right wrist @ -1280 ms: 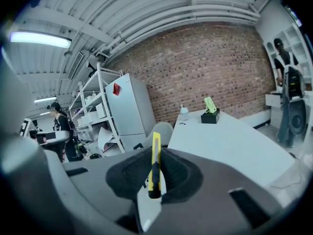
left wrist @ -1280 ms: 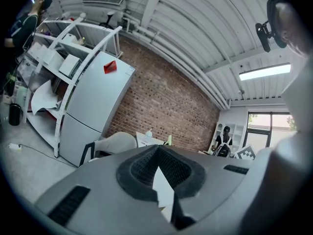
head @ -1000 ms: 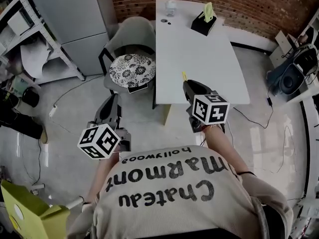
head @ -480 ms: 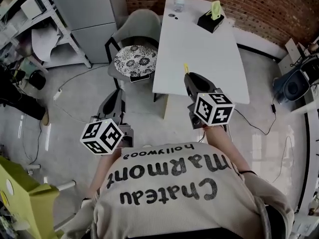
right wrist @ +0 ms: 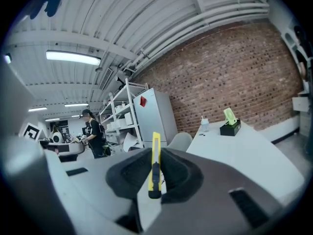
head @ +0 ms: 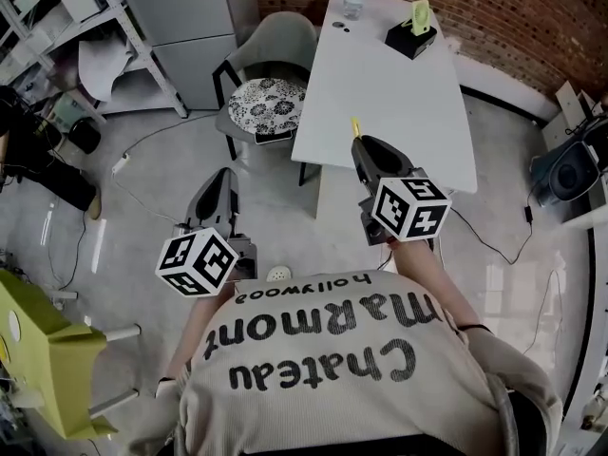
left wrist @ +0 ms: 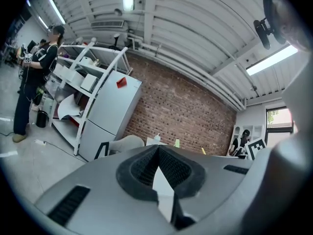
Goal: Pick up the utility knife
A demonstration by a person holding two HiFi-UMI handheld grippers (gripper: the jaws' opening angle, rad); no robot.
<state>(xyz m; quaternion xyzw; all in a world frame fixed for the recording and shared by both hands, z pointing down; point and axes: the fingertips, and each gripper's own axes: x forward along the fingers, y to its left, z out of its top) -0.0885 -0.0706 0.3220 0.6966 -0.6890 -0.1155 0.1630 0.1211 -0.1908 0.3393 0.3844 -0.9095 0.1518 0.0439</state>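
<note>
Utility knife (right wrist: pixel 155 160), yellow: was clamped edge-on between the pads of the right claw (head: pixel 364 148), in the air at the near edge of the white surface (head: pixel 389 84). Left claw (left wrist: pixel 157 148): was closed, holding nothing, above the floor (head: pixel 142 198).

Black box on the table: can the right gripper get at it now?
Probably not: the right gripper is shut on the utility knife, and the black box sits at the white table's far end. Nothing blocks the way.

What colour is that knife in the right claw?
The utility knife is yellow; clearest in the right gripper view.
</note>
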